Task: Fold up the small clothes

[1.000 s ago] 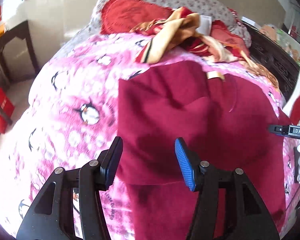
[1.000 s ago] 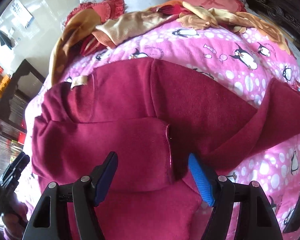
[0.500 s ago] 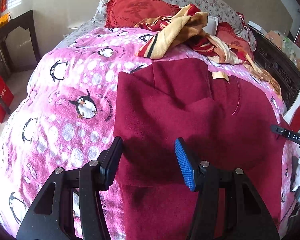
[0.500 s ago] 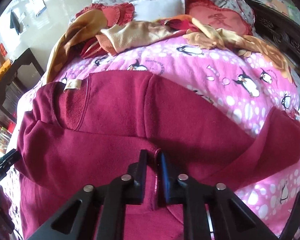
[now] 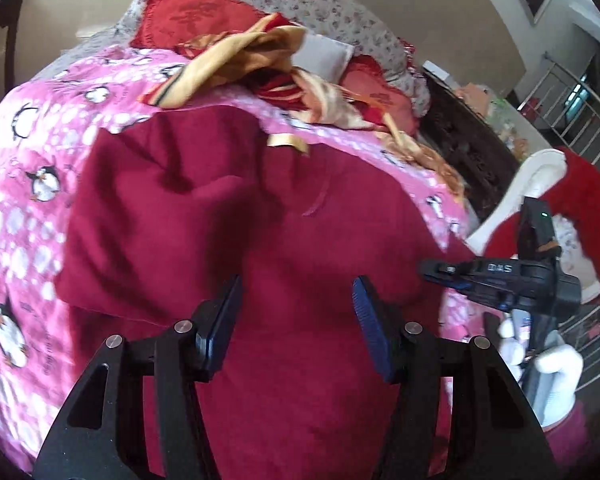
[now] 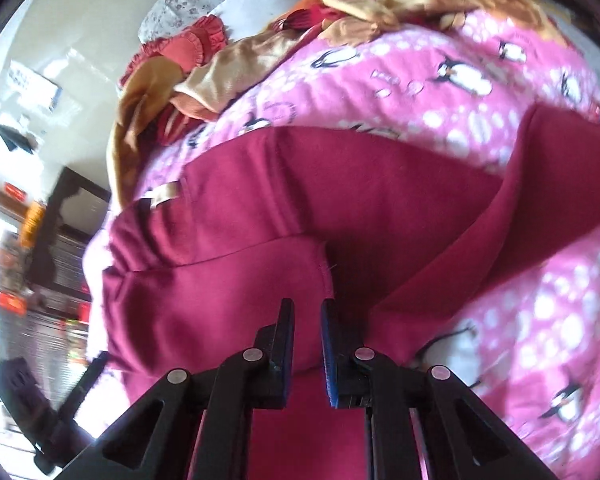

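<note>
A dark red sweater (image 5: 228, 208) lies spread on the pink penguin bedspread (image 5: 28, 128), its left sleeve folded across the body. My left gripper (image 5: 296, 320) is open and empty above the sweater's lower body. In the right wrist view the sweater (image 6: 340, 200) fills the middle, with the folded sleeve's cuff (image 6: 320, 268) just ahead. My right gripper (image 6: 305, 340) is nearly closed, its jaws a narrow gap apart over the fabric by that cuff; a pinch of cloth between them cannot be made out. The right gripper also shows in the left wrist view (image 5: 480, 272).
A heap of gold and red clothes (image 5: 252, 52) and red cushions (image 5: 188, 16) lie at the head of the bed. A dark carved bed frame (image 5: 460, 140) runs along the right. A dark table (image 6: 76, 208) stands beyond the bed's left side.
The right gripper closed from wide open to nearly shut at the sleeve cuff. The left gripper stayed open and swung rightward over the sweater.
</note>
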`<state>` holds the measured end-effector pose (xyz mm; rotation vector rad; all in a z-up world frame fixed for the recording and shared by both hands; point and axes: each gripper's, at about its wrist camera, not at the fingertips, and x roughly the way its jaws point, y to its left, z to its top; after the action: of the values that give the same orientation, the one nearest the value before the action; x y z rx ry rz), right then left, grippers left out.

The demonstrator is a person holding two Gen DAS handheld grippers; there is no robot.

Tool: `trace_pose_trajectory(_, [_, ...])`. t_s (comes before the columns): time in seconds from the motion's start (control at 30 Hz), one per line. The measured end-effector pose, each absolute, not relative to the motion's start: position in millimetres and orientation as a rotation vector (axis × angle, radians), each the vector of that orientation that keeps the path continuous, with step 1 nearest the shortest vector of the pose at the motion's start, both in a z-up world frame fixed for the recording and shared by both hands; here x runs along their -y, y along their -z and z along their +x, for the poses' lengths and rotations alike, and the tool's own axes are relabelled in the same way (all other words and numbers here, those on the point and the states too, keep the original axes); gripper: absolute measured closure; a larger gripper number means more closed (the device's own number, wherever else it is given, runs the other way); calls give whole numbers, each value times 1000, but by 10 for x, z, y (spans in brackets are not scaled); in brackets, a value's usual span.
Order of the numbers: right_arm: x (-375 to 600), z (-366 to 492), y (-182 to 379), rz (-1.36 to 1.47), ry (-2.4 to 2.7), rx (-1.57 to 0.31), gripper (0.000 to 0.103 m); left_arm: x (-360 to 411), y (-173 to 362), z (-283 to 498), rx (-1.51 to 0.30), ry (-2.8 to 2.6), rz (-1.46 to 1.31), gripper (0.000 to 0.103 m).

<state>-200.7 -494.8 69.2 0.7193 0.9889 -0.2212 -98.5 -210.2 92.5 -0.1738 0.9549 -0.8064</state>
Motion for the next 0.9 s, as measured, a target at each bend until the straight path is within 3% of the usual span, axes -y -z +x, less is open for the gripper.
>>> trace_pose_trajectory(0.13, [4591, -1978, -782, 645, 153, -989, 90, 2396, -967, -1324, -949, 891, -310, 45])
trace_pose_trajectory(0.3, [4291, -1984, -941, 587, 160, -947, 81, 2695, -940, -1610, -917, 906, -360, 44])
trace_pose_trajectory(0.33, [4307, -2002, -968, 619, 135, -925, 77, 2716, -929, -1642, -928, 904, -373, 44])
trace_pose_trajectory(0.43, [4306, -2047, -1027, 732, 80, -879, 53, 2732, -906, -1673, -946, 897, -453, 44])
trace_pose_trajectory(0.9, [4188, -2093, -1173, 681, 78, -815, 53, 2470, -974, -1532, -1024, 897, -522, 41])
